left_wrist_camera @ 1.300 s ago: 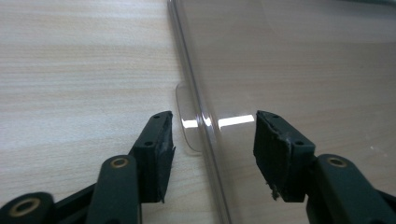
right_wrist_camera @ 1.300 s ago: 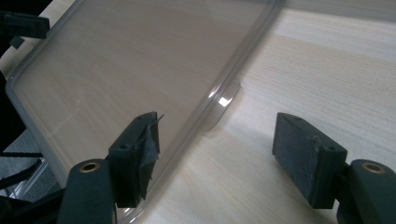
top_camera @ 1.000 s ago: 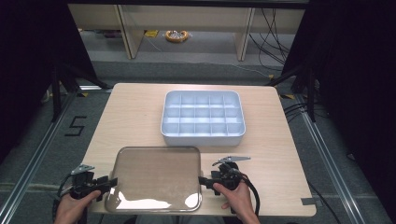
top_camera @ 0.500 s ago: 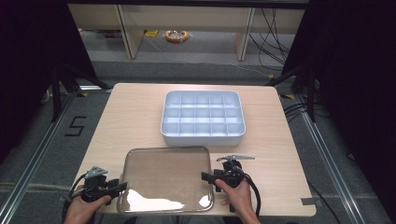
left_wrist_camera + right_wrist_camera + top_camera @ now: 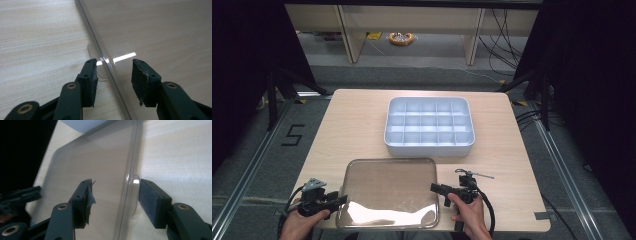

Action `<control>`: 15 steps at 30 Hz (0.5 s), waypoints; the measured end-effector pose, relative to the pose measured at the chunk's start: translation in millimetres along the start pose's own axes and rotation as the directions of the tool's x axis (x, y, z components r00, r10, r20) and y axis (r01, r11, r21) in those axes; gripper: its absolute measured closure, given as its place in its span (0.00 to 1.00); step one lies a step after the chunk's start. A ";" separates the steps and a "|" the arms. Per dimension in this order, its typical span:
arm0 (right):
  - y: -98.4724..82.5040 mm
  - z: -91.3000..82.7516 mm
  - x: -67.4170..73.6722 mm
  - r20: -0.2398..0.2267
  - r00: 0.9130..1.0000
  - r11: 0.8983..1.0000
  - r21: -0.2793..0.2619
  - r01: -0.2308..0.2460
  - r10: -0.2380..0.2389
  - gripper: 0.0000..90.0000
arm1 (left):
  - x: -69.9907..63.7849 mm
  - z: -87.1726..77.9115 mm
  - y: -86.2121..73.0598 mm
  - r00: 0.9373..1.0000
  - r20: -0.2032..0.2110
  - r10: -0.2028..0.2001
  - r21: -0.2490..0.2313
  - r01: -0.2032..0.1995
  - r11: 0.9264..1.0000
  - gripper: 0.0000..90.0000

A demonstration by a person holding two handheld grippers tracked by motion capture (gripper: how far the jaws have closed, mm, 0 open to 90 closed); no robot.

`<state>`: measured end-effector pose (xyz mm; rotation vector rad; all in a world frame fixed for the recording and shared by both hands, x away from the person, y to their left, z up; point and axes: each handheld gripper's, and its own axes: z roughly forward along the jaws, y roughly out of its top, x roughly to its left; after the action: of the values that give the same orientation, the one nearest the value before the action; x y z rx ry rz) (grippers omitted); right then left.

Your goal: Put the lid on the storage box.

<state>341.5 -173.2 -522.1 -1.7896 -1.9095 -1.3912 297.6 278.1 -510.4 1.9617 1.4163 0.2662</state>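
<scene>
A clear plastic lid point(image 5: 387, 192) lies flat on the wooden table point(image 5: 357, 125) near its front edge. My left gripper point(image 5: 339, 200) is at the lid's left edge and stands open. In the left gripper view its jaws straddle the lid's rim point(image 5: 110, 65) beside a small clear tab point(image 5: 93, 50). My right gripper point(image 5: 435, 188) is at the lid's right edge, also open. In the right gripper view its jaws stand on either side of the rim and its tab point(image 5: 135, 182), with the right pad close to the tab. The lid point(image 5: 100, 162) is not pinched by either gripper.
A pale blue tray point(image 5: 429, 147) with several empty compartments stands behind the lid at mid-table; its corner point(image 5: 80, 123) shows in the right gripper view. A person's hands hold both grippers at the front edge. Cables trail from them.
The lid has shifted a little to the right and settled flat. My left gripper has moved right with it; the right gripper has barely moved.
</scene>
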 end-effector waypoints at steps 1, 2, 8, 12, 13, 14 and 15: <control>-4.3 -4.1 2.8 -0.017 0.994 0.994 0.019 -0.107 0.107 0.59 | 0.3 0.1 -0.1 1.000 0.000 0.001 0.000 -0.001 1.000 0.62; -5.3 -3.8 -0.6 -0.026 0.996 0.996 0.016 -0.083 0.083 0.63 | 0.2 -0.6 0.1 1.000 -0.004 0.018 0.009 -0.018 1.000 0.61; -6.1 -4.8 10.2 -0.056 0.996 0.997 0.036 -0.066 0.068 0.76 | 2.0 -0.3 -0.5 1.000 0.013 0.003 -0.004 -0.003 1.000 0.61; -5.3 -5.8 6.7 -0.076 0.996 0.999 -0.017 0.048 -0.049 0.77 | 2.3 -0.4 -0.3 1.000 0.019 0.002 0.000 -0.002 1.000 0.58; -4.7 -7.6 8.6 -0.087 0.995 0.998 -0.019 0.054 -0.055 0.78 | 2.2 0.2 -0.4 1.000 0.027 0.002 -0.005 -0.002 1.000 0.57; -3.9 -9.1 10.7 -0.096 0.993 0.997 -0.026 0.067 -0.070 0.78 | 2.0 0.5 -0.3 0.999 0.032 -0.008 -0.007 0.008 1.000 0.54; -2.7 -10.7 12.5 -0.106 0.990 0.995 -0.036 0.089 -0.092 0.78 | 2.4 1.0 0.1 0.999 0.038 -0.007 -0.008 0.007 1.000 0.51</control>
<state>331.1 -171.7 -509.1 -1.6244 -1.9456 -1.5224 299.1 279.7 -511.6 1.9450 1.3957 0.2296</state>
